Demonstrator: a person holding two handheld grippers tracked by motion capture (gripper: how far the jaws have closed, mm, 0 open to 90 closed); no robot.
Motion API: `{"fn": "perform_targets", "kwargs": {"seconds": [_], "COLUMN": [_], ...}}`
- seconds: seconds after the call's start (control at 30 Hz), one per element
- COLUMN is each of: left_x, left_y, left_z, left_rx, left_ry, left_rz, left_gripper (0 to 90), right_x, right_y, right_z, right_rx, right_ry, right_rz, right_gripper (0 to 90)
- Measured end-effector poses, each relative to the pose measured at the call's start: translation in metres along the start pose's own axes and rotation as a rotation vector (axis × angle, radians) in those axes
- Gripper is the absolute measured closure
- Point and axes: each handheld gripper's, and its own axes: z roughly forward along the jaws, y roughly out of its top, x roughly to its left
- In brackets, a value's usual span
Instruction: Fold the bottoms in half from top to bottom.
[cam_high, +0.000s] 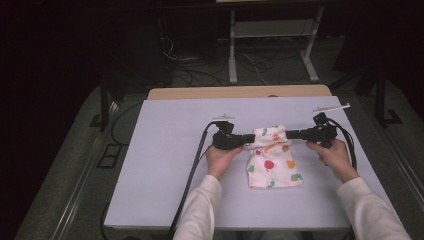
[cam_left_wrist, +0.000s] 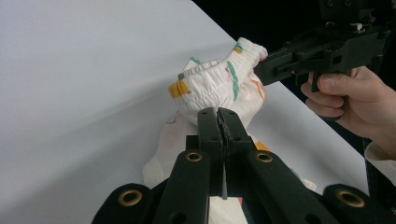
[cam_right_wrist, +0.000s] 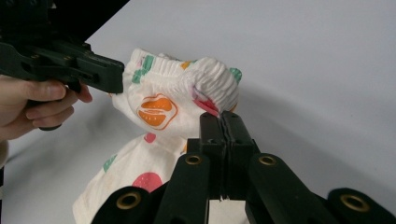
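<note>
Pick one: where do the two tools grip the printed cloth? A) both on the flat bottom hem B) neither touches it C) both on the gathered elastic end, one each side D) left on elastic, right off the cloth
C: the left tool and the right tool are each shut on opposite sides of the printed cloth's gathered elastic end, which is lifted off the table.
</note>
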Motion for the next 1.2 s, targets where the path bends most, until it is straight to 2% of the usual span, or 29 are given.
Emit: {"fn": "perform_targets", "kwargs": {"seconds": [0.57,1.2], "left_x": [-0.008,-0.014], "left_y": [-0.008,-0.021], "left_z": [-0.005,-0.001], "left_rx": [0.018,0.055], "left_ry": [-0.013,-0.028], "left_rz": [0.018,0.031], "left_gripper": [88.6,88.5], "right_x": [0.011,0.013], "right_y": [-0.008,-0.026], "right_z": [-0.008,-0.013], "right_rx": [0.001,0.028], "right_ry": [0.006,0.012], "right_rz": [-0.016,-0.023], "right_gripper": [87.5,87.2]}}
